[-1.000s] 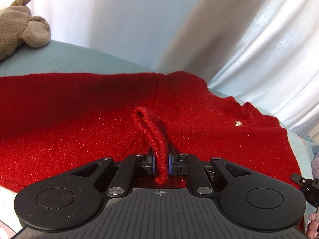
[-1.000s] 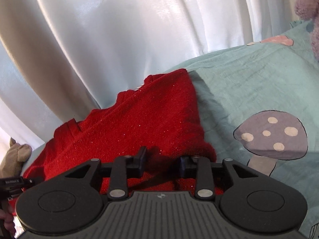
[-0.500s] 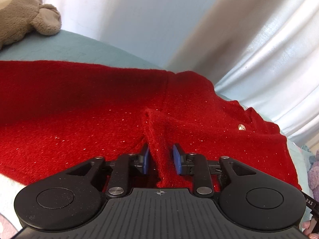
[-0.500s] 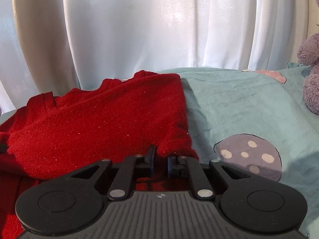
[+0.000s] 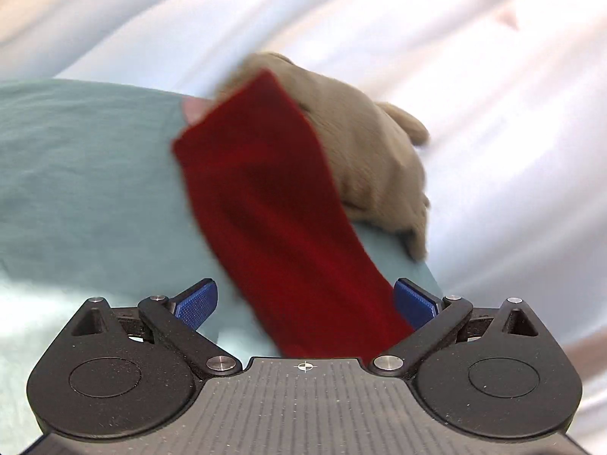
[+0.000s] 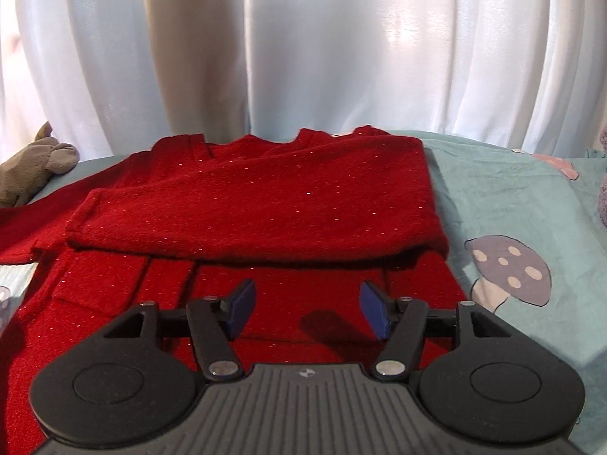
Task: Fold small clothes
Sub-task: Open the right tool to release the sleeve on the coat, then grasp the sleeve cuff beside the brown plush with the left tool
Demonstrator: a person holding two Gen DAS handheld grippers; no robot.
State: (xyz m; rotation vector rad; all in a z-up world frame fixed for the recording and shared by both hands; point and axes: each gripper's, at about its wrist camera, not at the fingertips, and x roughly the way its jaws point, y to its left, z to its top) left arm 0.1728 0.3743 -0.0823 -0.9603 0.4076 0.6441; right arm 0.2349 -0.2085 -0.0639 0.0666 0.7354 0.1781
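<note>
A red knit sweater [image 6: 265,204] lies on the teal bedsheet [image 6: 504,189], with one sleeve folded across its body. My right gripper [image 6: 308,313] is open just above the sweater's lower part and holds nothing. In the left wrist view a red sleeve [image 5: 273,204] stretches away over the sheet [image 5: 87,174] towards a stuffed toy. My left gripper [image 5: 305,303] is open wide, with the sleeve lying between its fingers; the view is blurred.
A beige plush toy [image 5: 364,151] lies at the sleeve's far end and also shows in the right wrist view [image 6: 34,170]. White curtains [image 6: 303,45] hang behind the bed. A mushroom print [image 6: 512,269] marks the sheet to the right. A purple plush [image 6: 602,197] is at the right edge.
Both grippers have opened and let go of the red fabric. The left gripper has swung left towards the other sleeve and the beige toy. The right gripper has drawn back from the folded sleeve.
</note>
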